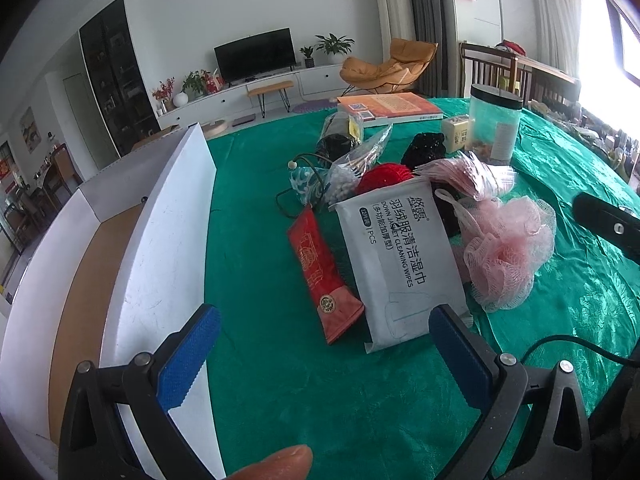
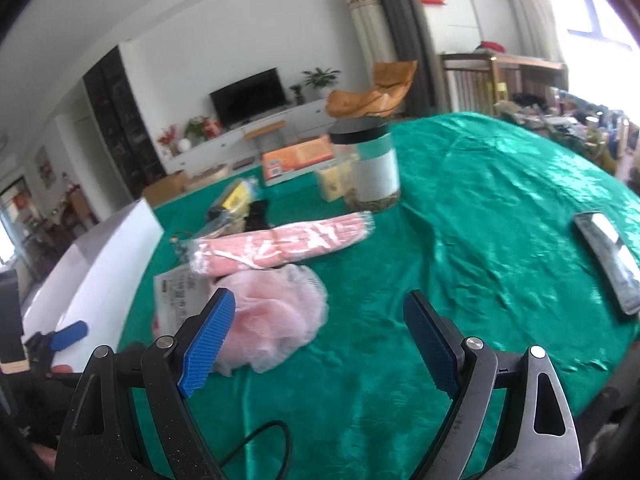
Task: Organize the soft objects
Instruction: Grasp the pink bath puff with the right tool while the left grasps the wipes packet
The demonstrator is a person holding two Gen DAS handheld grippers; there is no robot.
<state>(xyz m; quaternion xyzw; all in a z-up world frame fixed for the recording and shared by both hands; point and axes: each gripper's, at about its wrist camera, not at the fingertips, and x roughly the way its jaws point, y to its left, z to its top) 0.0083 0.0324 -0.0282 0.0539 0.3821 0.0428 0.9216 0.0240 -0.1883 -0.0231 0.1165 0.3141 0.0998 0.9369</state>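
Lying flat — wipes pack lengthwise toward left tongs.

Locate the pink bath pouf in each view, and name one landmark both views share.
Left wrist: the pouf lies right of centre, beside the white wipes pack.
Right wrist: the pouf lies lower left of centre, just beyond the gripper's left finger.
Shared landmark: the black-lidded jar on the green cloth.

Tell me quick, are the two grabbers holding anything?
Left gripper: open, holding nothing.
Right gripper: open, holding nothing.
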